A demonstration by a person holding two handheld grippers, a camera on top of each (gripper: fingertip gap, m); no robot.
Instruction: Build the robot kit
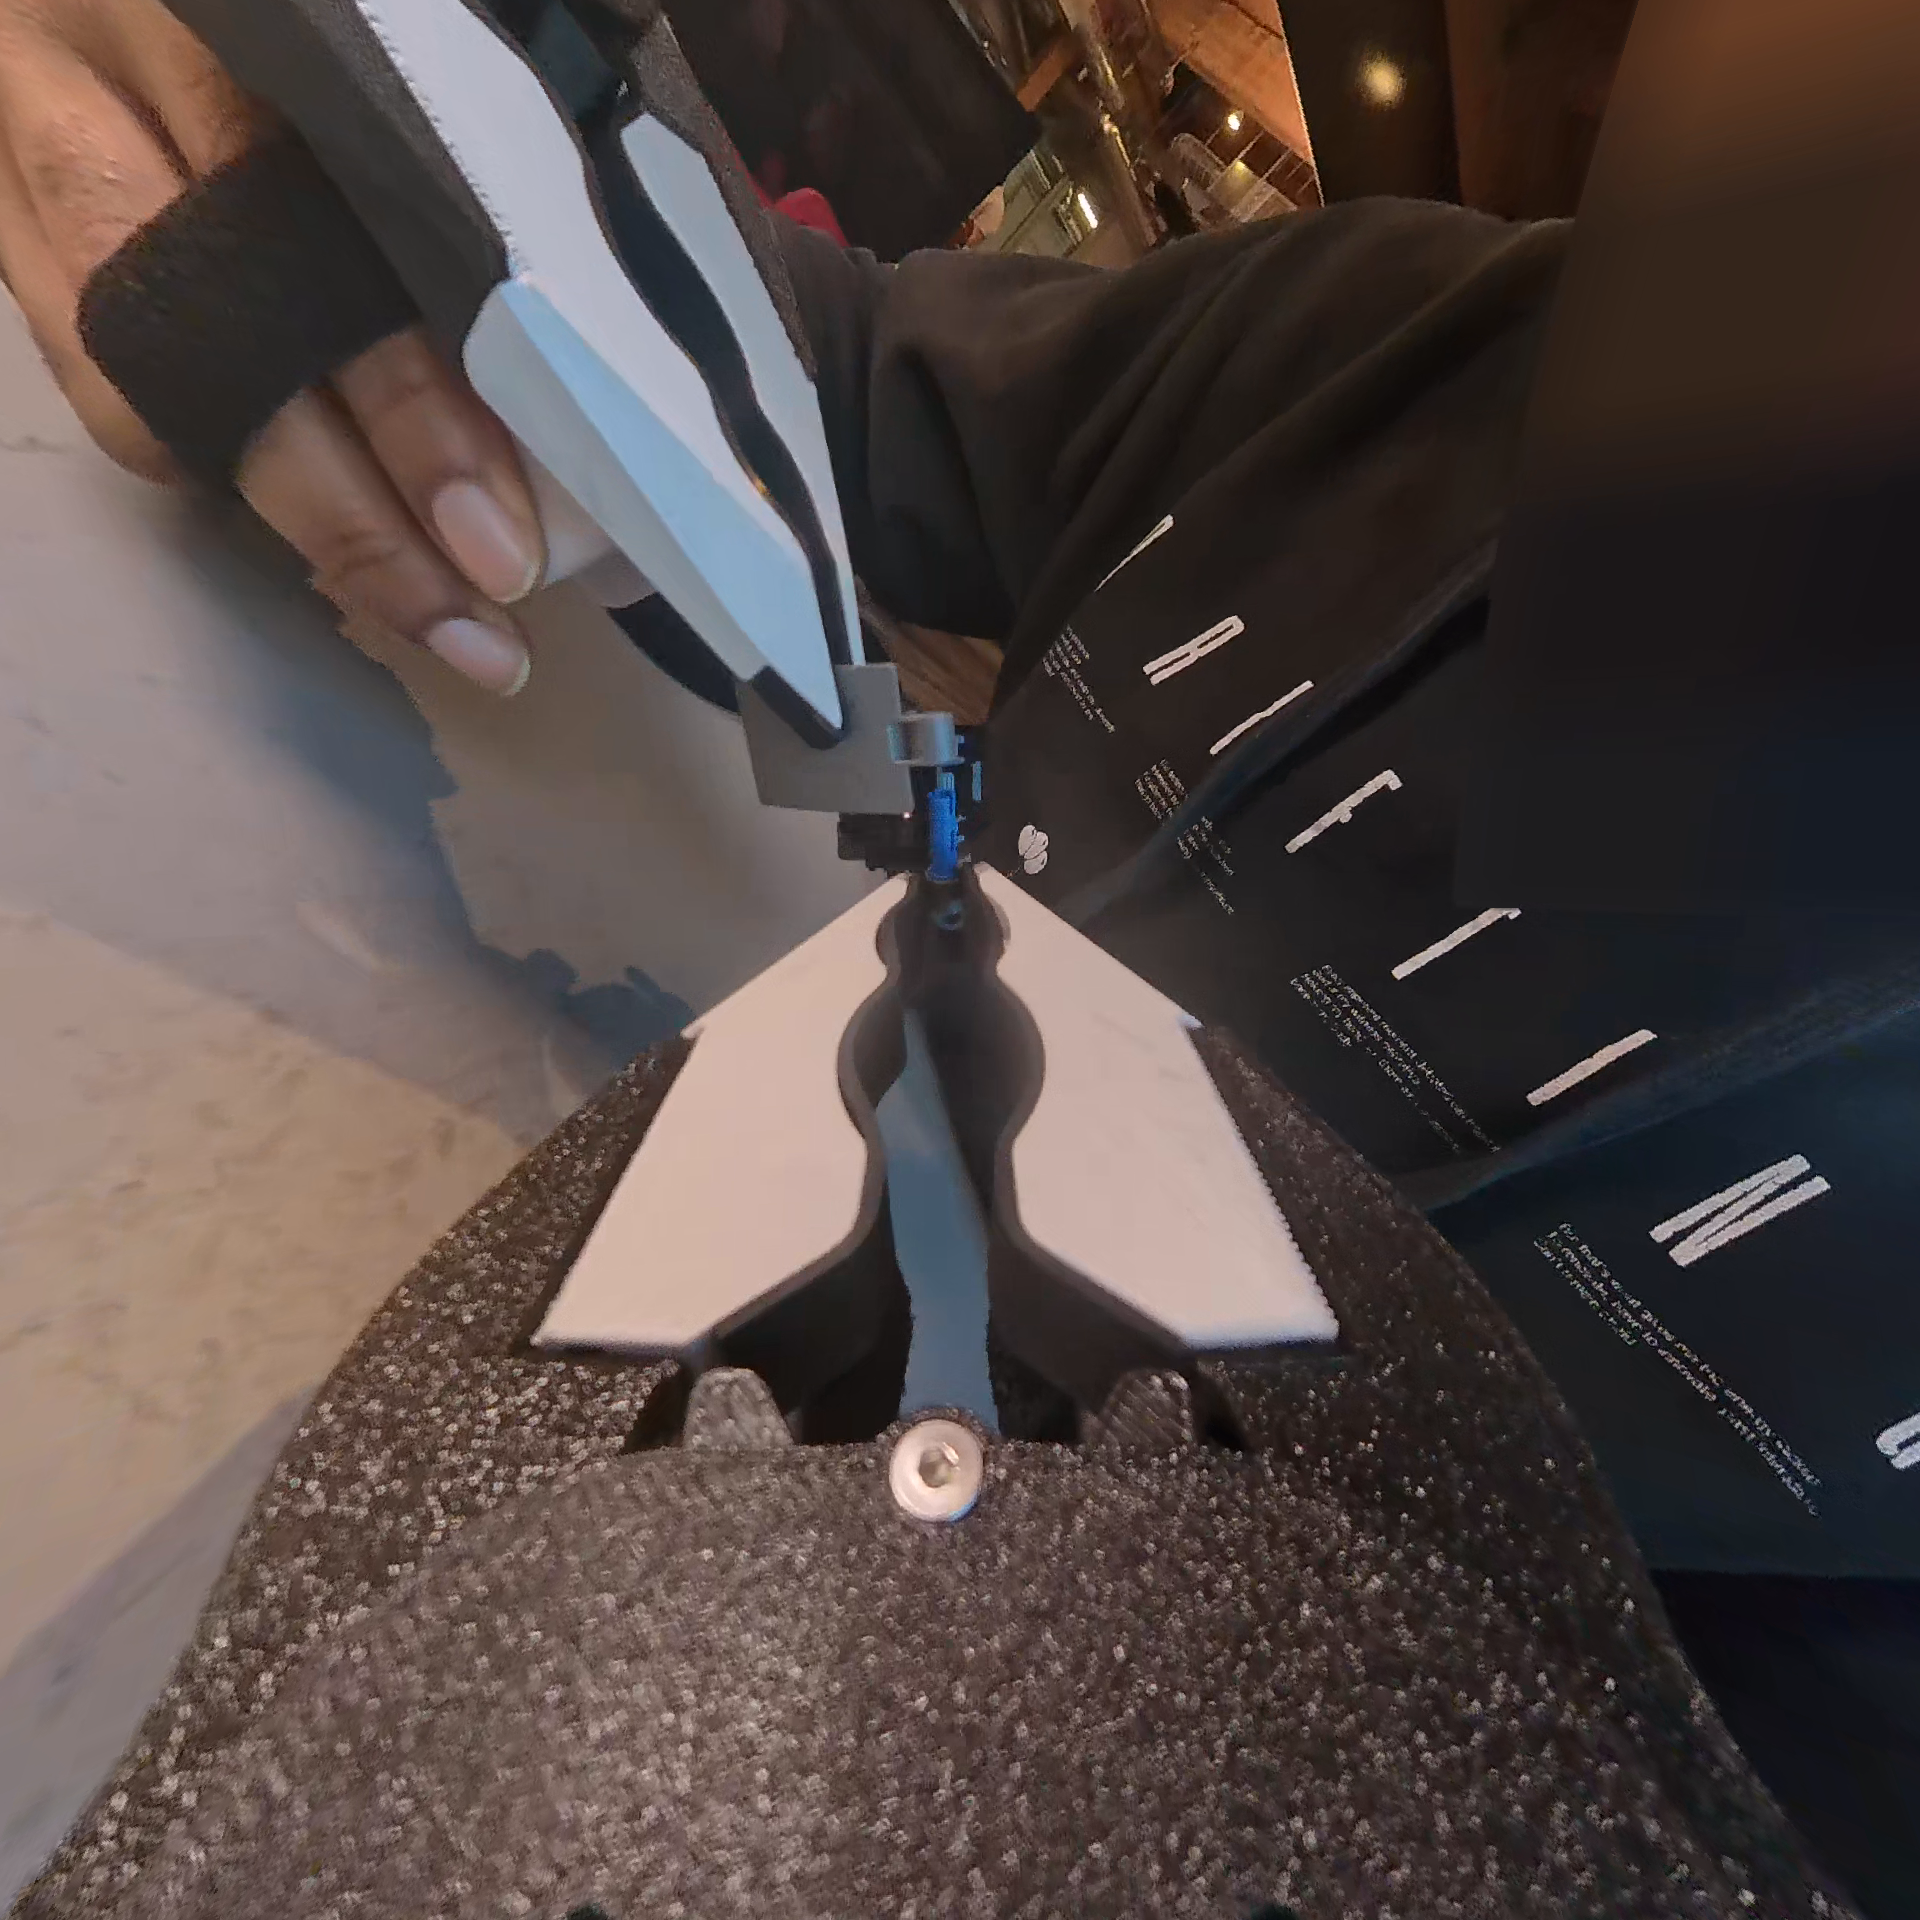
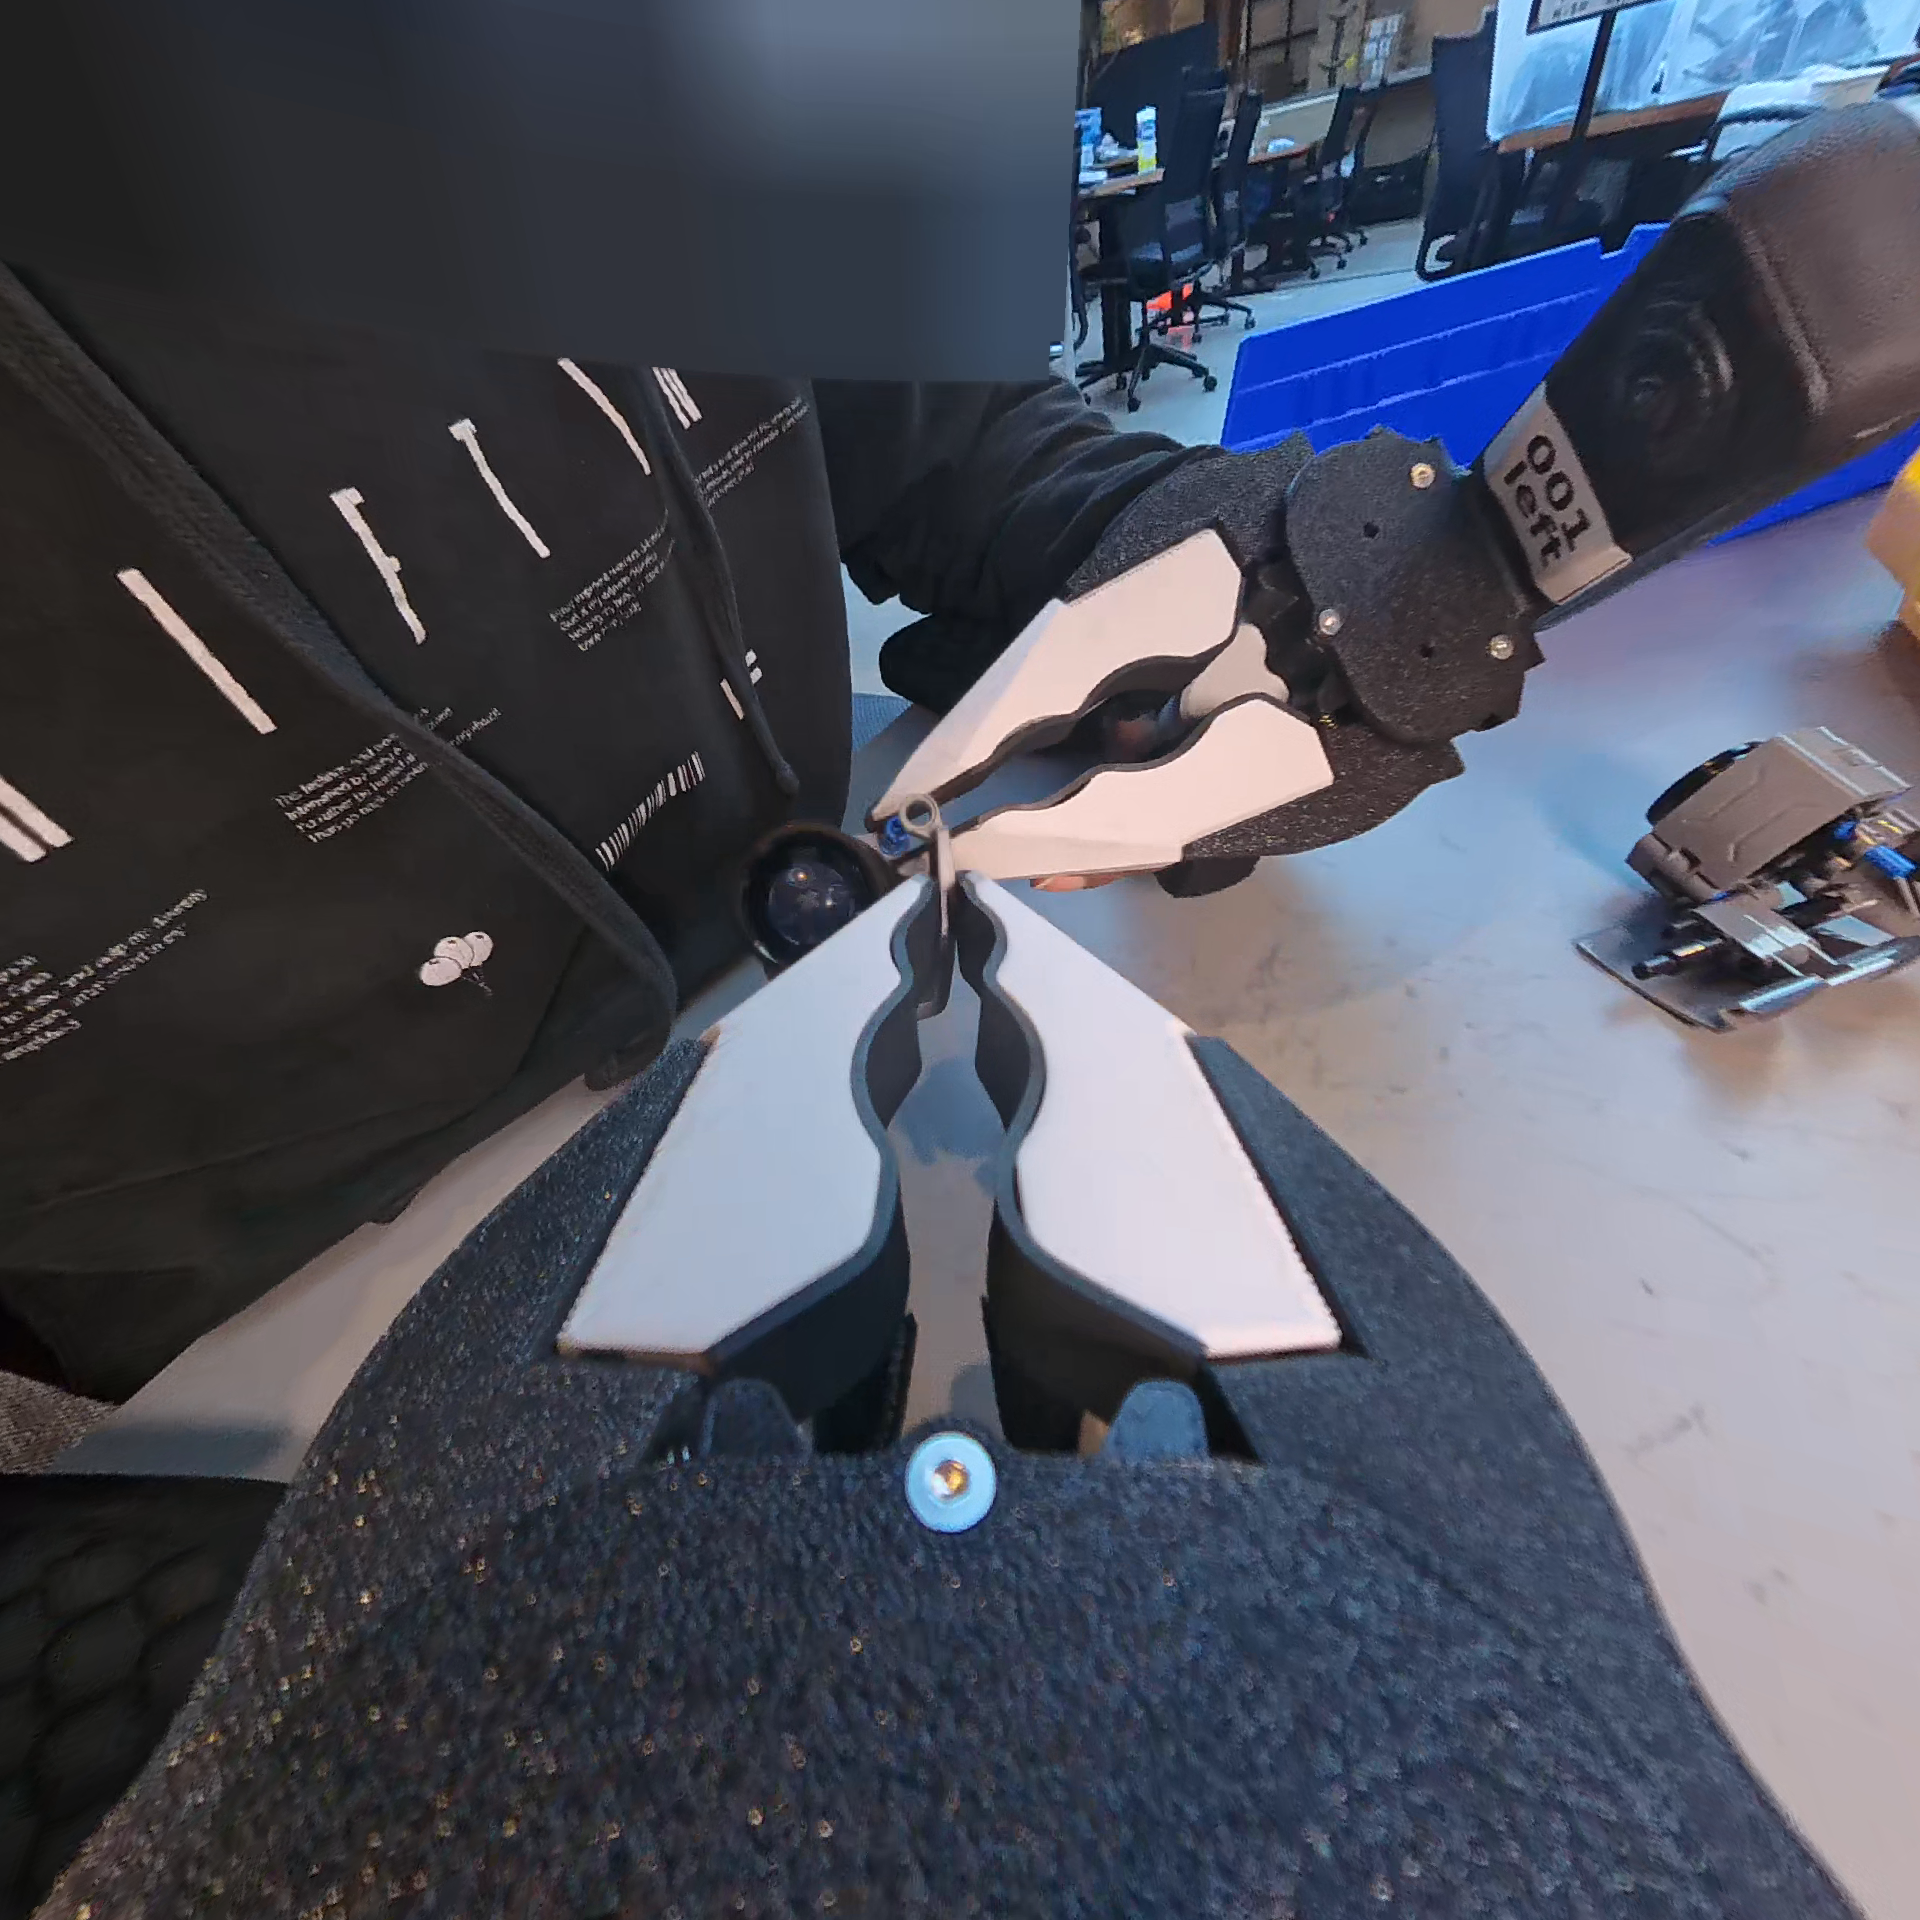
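Pale stone-look tabletop (image 2: 1507, 1195), open rightward. Left gripper (image 1: 932, 878) closed on small black-and-blue block assembly (image 1: 914, 826); right gripper (image 2: 943, 883) pinching thin grey flat piece (image 2: 940, 862), tips meeting near table edge. Grey block vehicle (image 2: 1777, 862) well apart.

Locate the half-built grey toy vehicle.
In the right wrist view, the grey toy vehicle lies on the pale table at far right, beyond the left tongs.

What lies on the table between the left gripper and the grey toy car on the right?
Nothing: in the right wrist view the table is bare between the left gripper and the toy car.
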